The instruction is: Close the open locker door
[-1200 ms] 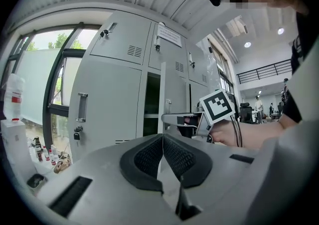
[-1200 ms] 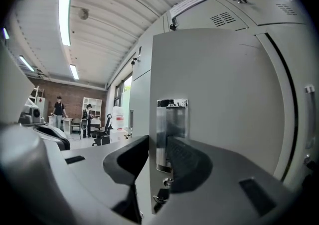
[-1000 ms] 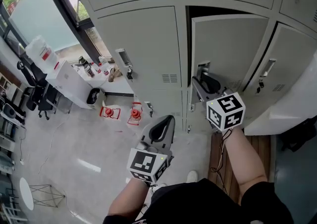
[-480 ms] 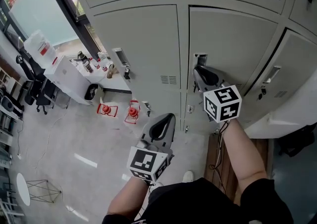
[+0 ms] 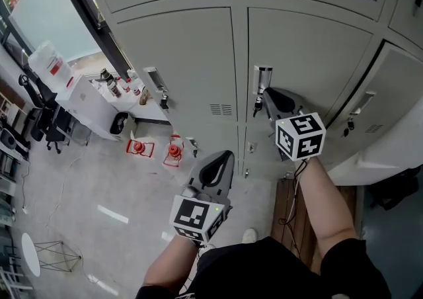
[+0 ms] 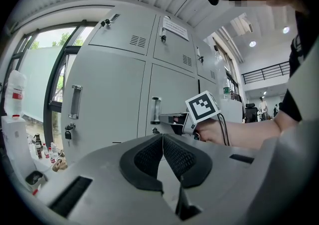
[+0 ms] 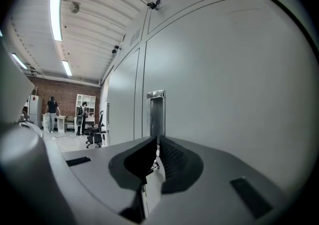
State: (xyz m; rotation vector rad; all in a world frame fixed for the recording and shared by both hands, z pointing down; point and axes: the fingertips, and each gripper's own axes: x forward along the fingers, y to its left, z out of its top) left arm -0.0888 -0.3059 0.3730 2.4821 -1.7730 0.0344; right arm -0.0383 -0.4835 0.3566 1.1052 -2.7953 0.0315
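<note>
The grey locker door [image 5: 301, 46] lies flush with the lockers around it, its metal handle [image 5: 262, 79] at its left edge. My right gripper [image 5: 265, 96] is just below that handle, tips close to the door face. Its jaws are closing and stand almost together, with nothing between them. In the right gripper view the handle [image 7: 156, 114] rises straight beyond the right gripper [image 7: 157, 139], with the door [image 7: 234, 79] to its right. My left gripper [image 5: 223, 157] hangs lower, away from the lockers, shut and empty [image 6: 162, 137].
The locker to the left has a handle with a padlock [image 5: 157, 85]. A white table with bottles [image 5: 92, 96] and red objects on the floor [image 5: 137, 147] lie at the left by the window. A white surface [image 5: 390, 145] juts in at the right.
The locker door has swung from ajar to flush with its frame. My right gripper followed it forward and its jaws narrowed. The left gripper stayed put.
</note>
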